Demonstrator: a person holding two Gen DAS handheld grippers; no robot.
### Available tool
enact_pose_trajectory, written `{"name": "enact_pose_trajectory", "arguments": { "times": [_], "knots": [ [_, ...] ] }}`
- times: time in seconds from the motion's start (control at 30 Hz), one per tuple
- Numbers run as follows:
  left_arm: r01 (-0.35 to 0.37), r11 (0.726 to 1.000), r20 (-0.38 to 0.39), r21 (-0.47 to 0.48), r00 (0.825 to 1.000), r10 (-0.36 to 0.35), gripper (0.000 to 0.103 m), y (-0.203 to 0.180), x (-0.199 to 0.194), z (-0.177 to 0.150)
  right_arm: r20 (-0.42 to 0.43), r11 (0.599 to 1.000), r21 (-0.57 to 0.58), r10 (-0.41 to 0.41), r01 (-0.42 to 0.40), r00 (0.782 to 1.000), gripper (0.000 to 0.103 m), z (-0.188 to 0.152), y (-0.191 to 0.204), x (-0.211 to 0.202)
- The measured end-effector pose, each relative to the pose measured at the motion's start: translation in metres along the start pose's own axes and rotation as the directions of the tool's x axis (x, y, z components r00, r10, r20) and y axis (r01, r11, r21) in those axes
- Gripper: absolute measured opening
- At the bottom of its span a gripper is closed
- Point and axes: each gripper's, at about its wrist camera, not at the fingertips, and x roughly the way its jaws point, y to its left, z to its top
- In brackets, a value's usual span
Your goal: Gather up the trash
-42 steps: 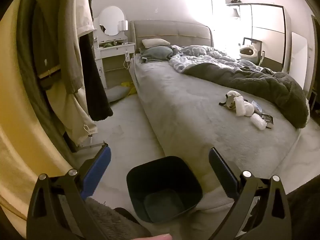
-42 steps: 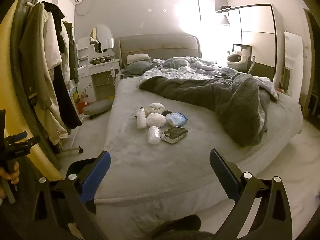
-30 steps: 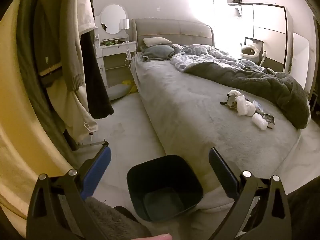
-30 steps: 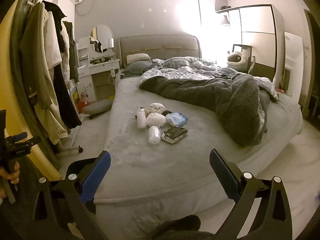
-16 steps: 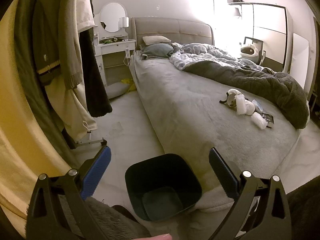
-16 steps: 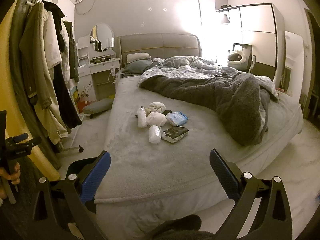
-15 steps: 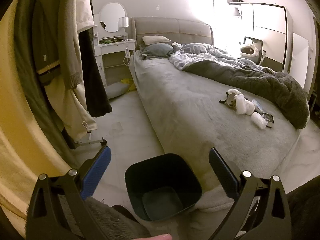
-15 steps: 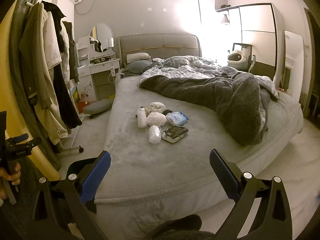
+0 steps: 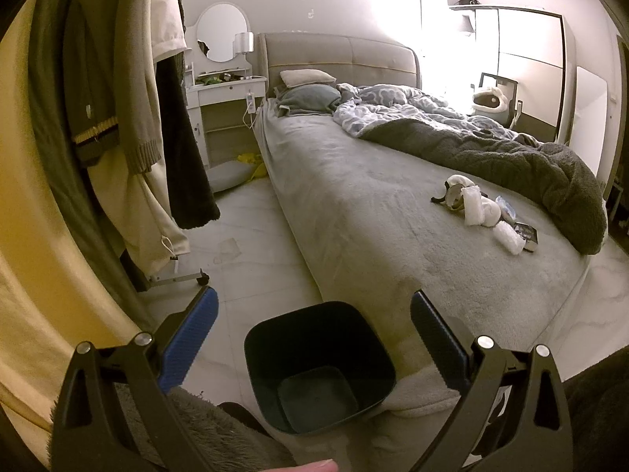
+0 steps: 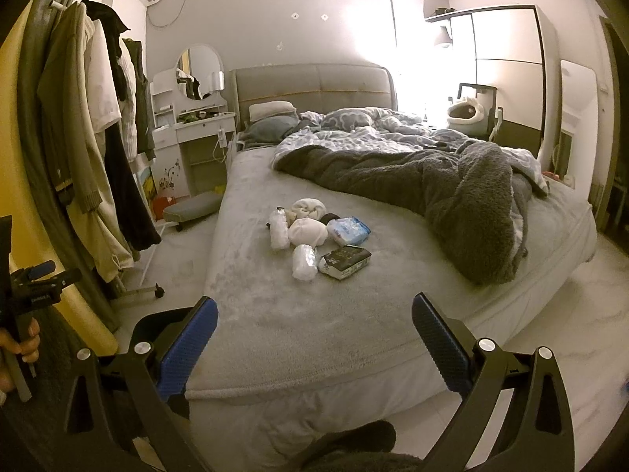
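Observation:
A small heap of trash [image 10: 314,232] lies on the grey bed [image 10: 275,314]: clear crumpled plastic wraps, white wads, a blue-white packet [image 10: 349,230] and a dark packet [image 10: 346,261]. The left wrist view shows the same heap [image 9: 481,216] far off to the right on the bed. A dark empty bin [image 9: 318,365] stands on the floor at the bed's corner, right below my left gripper [image 9: 314,326], which is open and empty. My right gripper [image 10: 314,330] hangs open and empty over the bed's foot, well short of the heap. The bin's rim [image 10: 157,322] peeks out behind the right gripper's left finger.
A rolling clothes rack [image 10: 98,157] with hanging coats stands left of the bed. A white dressing table [image 10: 196,126] is at the back left, and a dark blanket [image 10: 452,188] with a patterned duvet covers the bed's right side. A wardrobe [image 10: 507,74] stands at the back right.
Almost nothing has changed. Both views have drifted slightly and both grippers stay open.

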Motion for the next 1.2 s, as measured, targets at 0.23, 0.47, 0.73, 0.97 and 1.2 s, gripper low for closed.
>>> {"name": "enact_pose_trajectory", "arguments": {
  "times": [0.23,0.47,0.73,0.97,1.2],
  "knots": [
    [0.001,1.0,0.0,-0.001,1.0,-0.001,0.1,0.0008,0.0,0.0003,-0.002,1.0,-0.001,0.0,0.0,1.0,0.1,-0.0004,0.0005,0.0006],
    [0.001,1.0,-0.002,0.0,1.0,-0.001,0.1,0.0005,0.0009,0.0,-0.003,1.0,-0.001,-0.001,0.001,1.0,0.1,-0.0011,0.001,0.0017],
    [0.002,1.0,-0.003,-0.001,1.0,-0.002,0.1,0.0014,0.0011,0.0004,-0.006,1.0,-0.003,-0.001,0.001,1.0,0.1,-0.001,0.0016,0.0023],
    [0.003,1.0,-0.004,-0.001,1.0,-0.003,0.1,0.0017,0.001,0.0004,-0.007,1.0,-0.002,-0.002,0.002,1.0,0.1,-0.0008,0.0018,0.0033],
    [0.003,1.0,-0.007,-0.003,1.0,-0.003,0.1,0.0021,0.0006,-0.0003,-0.008,1.0,-0.005,-0.003,0.003,1.0,0.1,-0.0002,0.0024,0.0031]
  ]
}}
